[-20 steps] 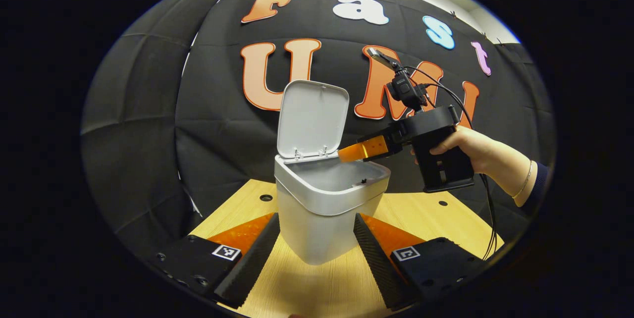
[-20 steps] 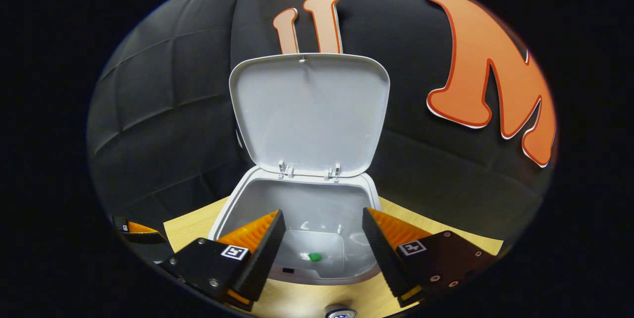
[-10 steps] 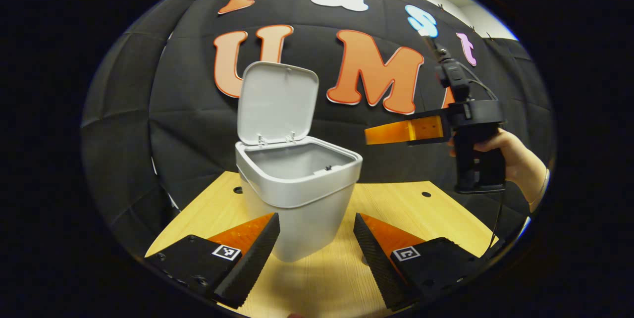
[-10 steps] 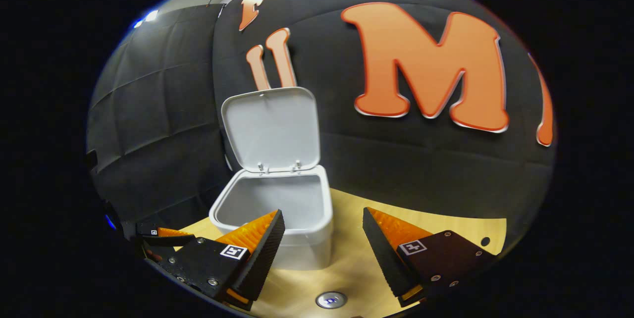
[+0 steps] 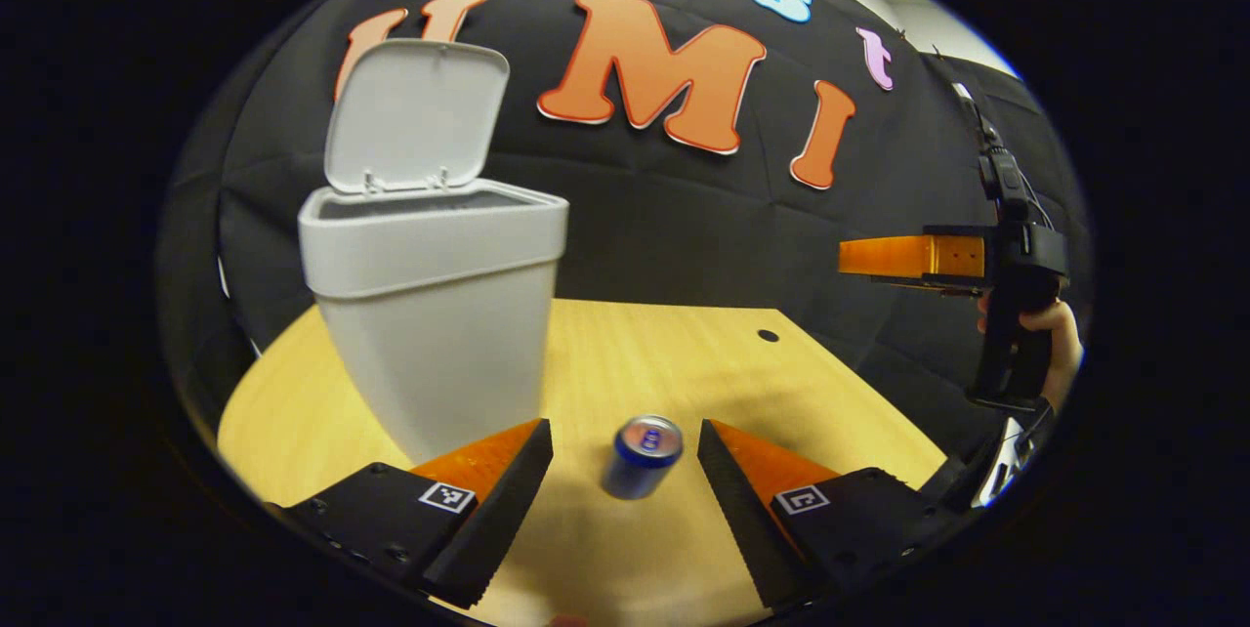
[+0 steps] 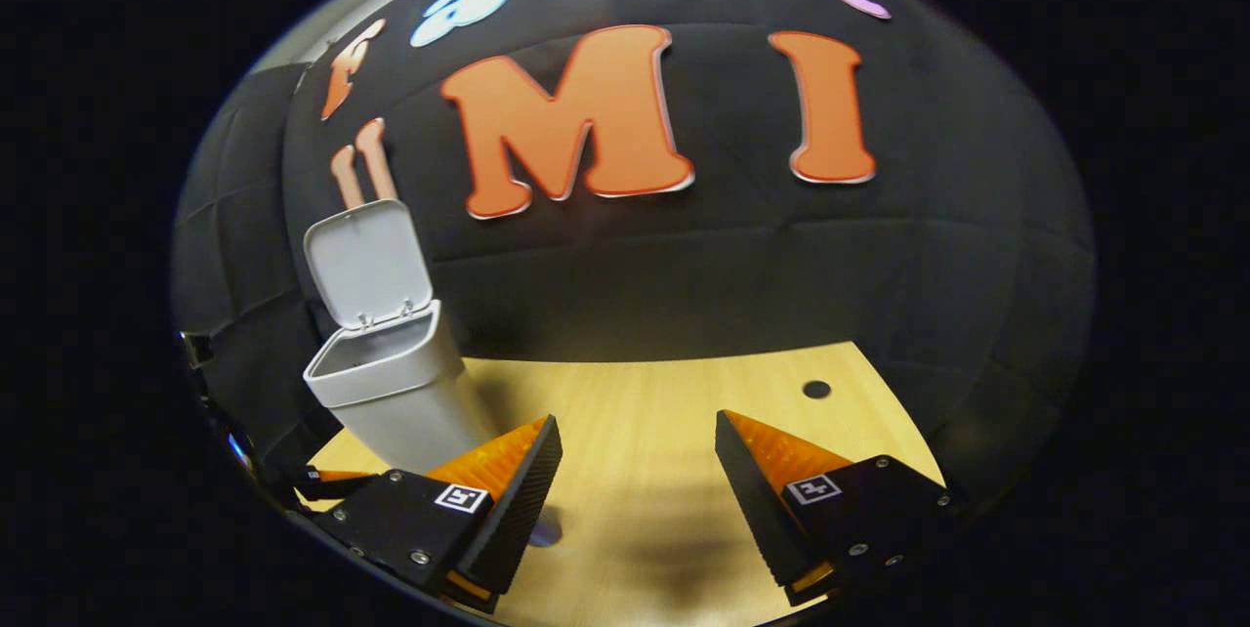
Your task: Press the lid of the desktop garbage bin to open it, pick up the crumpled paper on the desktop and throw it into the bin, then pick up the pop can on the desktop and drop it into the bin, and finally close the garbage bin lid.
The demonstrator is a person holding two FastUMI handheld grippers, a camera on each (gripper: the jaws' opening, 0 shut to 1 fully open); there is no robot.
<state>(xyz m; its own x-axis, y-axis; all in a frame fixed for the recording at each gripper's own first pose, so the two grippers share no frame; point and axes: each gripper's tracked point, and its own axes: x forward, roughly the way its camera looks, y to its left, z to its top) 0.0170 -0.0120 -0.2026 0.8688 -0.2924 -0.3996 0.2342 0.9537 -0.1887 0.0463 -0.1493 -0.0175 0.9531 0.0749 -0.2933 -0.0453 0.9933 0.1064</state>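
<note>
Left gripper (image 5: 625,456) spread wide, pop can (image 5: 642,455) upright on the desktop (image 5: 684,354) between its fingers, untouched, beside the open-lidded bin (image 5: 435,314). I'd advance until the can body sits deep between the pads, then squeeze at mid-height. Right gripper (image 6: 635,471) spread, empty, well apart.

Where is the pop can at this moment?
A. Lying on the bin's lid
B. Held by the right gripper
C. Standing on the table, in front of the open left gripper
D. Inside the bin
C: the pop can stands upright on the table between the left gripper's spread fingers, untouched.
</note>
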